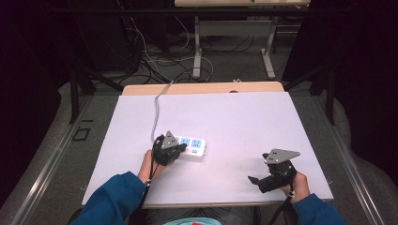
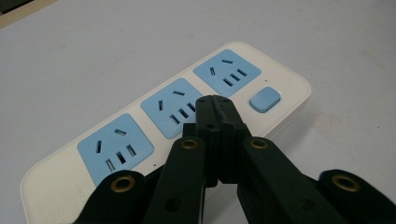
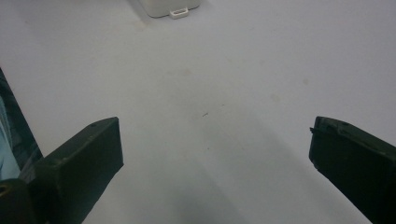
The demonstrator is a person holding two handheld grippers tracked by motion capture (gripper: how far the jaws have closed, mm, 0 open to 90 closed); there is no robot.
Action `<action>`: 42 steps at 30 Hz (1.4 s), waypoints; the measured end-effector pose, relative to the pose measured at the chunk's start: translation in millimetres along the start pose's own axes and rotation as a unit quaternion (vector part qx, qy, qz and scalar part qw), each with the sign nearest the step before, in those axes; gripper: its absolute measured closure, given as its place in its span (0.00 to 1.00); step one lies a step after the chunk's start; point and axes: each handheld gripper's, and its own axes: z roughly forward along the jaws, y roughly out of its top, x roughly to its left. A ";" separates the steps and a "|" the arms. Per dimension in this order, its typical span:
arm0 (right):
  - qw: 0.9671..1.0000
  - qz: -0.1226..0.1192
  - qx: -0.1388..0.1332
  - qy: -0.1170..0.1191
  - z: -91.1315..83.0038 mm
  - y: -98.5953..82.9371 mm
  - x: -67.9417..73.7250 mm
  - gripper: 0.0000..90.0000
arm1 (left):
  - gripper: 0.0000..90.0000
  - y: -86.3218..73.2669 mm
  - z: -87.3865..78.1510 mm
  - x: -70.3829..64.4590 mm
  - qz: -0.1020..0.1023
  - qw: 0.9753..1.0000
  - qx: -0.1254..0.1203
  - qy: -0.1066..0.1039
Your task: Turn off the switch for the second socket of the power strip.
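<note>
Taken from the left, the left gripper (image 1: 180, 149) is seen over the near-left part of the power strip (image 1: 193, 146), with its jaws pressed together on nothing and their joined tips hovering at or just above the middle socket (image 2: 173, 107); whether the plastic is actually touched cannot be told. The power strip is laid flat on the white table (image 1: 244, 122), left of centre and toward the near edge, and its grey cord (image 1: 156, 105) is led away from its left end toward the far edge of the table. Three blue sockets are set in a row along its top, and a small blue switch (image 2: 265, 100) is placed at the end away from the cord. The power strip is judged to be light, rigid and smooth-cased, so it may be expected to slide under a push; a hold is best taken across its narrow width on the long side walls, while the switch calls only for a light press. To the right of the power strip, well apart from it, the right gripper (image 1: 257, 180) is held low over bare table with its jaws spread wide and empty, pointed roughly back toward the strip.
</note>
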 end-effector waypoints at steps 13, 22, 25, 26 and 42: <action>1.000 0.002 0.001 0.001 -0.1 -0.2 0.4 0.02 | 1.00 0.6 1.5 -7.4 0.022 1.000 0.003 0.008; 1.000 -0.003 0.002 0.002 -0.2 0.0 -0.7 0.02 | 1.00 1.3 -0.3 -2.1 0.011 1.000 0.003 0.001; 1.000 0.003 0.003 0.001 -0.3 -0.1 0.3 0.02 | 1.00 2.1 -1.4 -1.2 0.010 1.000 0.010 0.003; 1.000 0.002 0.004 0.002 -0.3 -0.1 0.2 0.02 | 1.00 2.1 -1.3 -1.3 0.010 1.000 0.010 0.005; 1.000 0.003 0.003 0.002 -0.1 -0.1 0.4 0.02 | 1.00 2.2 -1.7 1.9 0.004 1.000 0.011 0.002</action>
